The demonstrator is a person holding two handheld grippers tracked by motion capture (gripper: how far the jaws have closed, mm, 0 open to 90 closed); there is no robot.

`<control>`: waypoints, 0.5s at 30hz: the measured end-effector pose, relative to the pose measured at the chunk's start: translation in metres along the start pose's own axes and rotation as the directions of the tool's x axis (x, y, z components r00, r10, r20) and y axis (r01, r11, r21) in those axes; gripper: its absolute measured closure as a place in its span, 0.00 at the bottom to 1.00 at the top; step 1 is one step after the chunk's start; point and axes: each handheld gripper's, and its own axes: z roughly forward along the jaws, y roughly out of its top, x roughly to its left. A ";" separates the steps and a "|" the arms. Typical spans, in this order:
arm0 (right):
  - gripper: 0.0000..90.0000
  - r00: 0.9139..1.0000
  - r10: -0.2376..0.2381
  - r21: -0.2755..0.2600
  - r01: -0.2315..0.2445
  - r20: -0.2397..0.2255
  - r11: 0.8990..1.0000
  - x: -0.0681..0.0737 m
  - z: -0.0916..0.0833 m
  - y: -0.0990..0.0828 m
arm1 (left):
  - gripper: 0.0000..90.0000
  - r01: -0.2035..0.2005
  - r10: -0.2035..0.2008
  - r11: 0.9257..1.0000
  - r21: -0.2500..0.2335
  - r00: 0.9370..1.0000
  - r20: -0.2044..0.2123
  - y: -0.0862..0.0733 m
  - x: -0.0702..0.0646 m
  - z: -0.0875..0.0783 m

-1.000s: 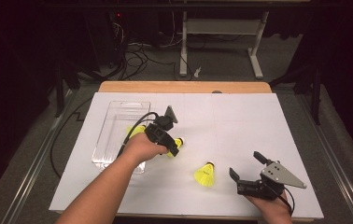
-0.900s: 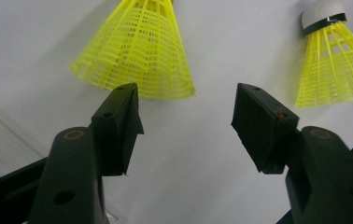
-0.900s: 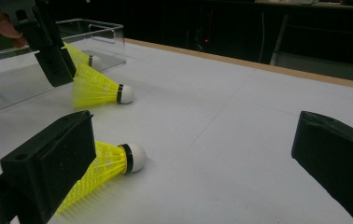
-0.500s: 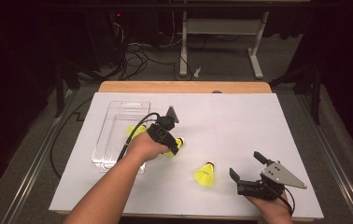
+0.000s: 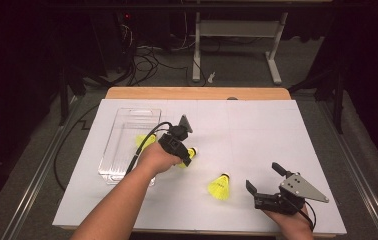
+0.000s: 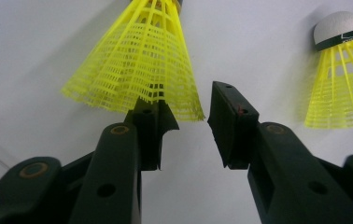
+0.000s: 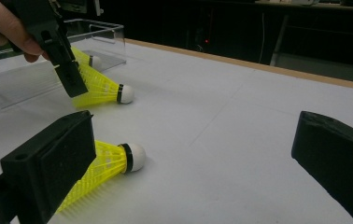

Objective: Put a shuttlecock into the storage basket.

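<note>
Shuttlecock by the left hand (image 5: 191,153): yellow mesh skirt, white cork with black band, lying on its side on the white sheet, just right of the clear box, cork pointing right. Second shuttlecock (image 5: 219,186): same type, on its side, mid-sheet nearer the front edge, well apart from the first.

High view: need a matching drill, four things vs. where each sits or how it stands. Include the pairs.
Things:
1. clear plastic box
2. yellow shuttlecock under the left gripper
3. lone yellow shuttlecock
4. right gripper

Places or states:
A. jaws wide apart, nothing between them
B. left part of the white sheet, one yellow shuttlecock inside
C. skirt between jaws that have just been closing
D. on bare sheet between the two grippers

Pairs: 1-B, 2-C, 3-D, 4-A
</note>
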 end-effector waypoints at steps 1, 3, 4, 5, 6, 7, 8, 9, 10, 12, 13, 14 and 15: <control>0.00 1.000 0.000 0.001 0.000 0.000 1.000 0.000 0.000 0.000 | 0.75 0.000 0.000 1.000 -0.002 1.000 0.003 0.000 0.000 0.000; 0.00 1.000 -0.001 0.001 0.001 -0.001 1.000 0.000 0.000 0.000 | 0.77 0.004 -0.004 1.000 0.001 1.000 0.001 0.000 0.000 0.001; 0.00 1.000 -0.001 0.001 0.001 -0.001 1.000 0.000 0.000 0.000 | 0.77 0.004 -0.004 1.000 0.001 1.000 0.001 0.000 0.000 0.001; 0.00 1.000 -0.002 0.001 0.002 0.000 1.000 0.001 0.000 0.000 | 0.78 0.009 -0.009 1.000 0.000 1.000 -0.005 0.000 0.001 0.001; 0.00 1.000 -0.002 0.001 0.002 0.000 1.000 0.001 0.000 0.000 | 0.79 0.009 -0.009 1.000 0.000 1.000 -0.005 0.000 0.001 0.001; 0.00 1.000 -0.003 0.001 0.003 0.000 1.000 0.001 0.000 0.000 | 0.80 0.010 -0.010 1.000 0.001 1.000 -0.004 0.000 0.001 0.001; 0.00 1.000 -0.002 0.001 0.002 0.000 1.000 0.001 0.000 0.000 | 0.81 0.010 -0.010 1.000 0.002 1.000 -0.005 0.000 0.001 0.002; 0.00 1.000 -0.002 0.001 0.002 0.000 1.000 0.000 0.000 0.000 | 0.82 0.011 -0.011 1.000 0.004 1.000 0.002 0.000 0.002 0.003; 0.00 1.000 -0.002 0.001 0.002 0.000 1.000 0.000 0.000 0.000 | 0.82 0.010 -0.010 1.000 0.007 1.000 0.007 0.000 0.002 0.003; 0.00 1.000 -0.001 0.001 0.001 0.000 1.000 0.001 0.000 0.000 | 0.84 0.011 -0.011 1.000 0.005 1.000 0.007 0.000 0.002 0.003; 0.00 1.000 -0.002 0.002 0.002 -0.001 1.000 0.001 0.000 0.000 | 0.85 0.012 -0.012 1.000 0.003 1.000 0.010 0.000 0.002 0.003; 0.00 1.000 -0.003 0.002 0.003 -0.001 1.000 0.001 0.000 0.000 | 0.86 0.013 -0.013 1.000 0.003 1.000 0.011 0.000 0.002 0.003; 0.00 1.000 -0.004 0.002 0.004 -0.002 1.000 0.001 0.000 0.000 | 0.87 0.013 -0.013 1.000 0.003 1.000 0.011 0.000 0.002 0.003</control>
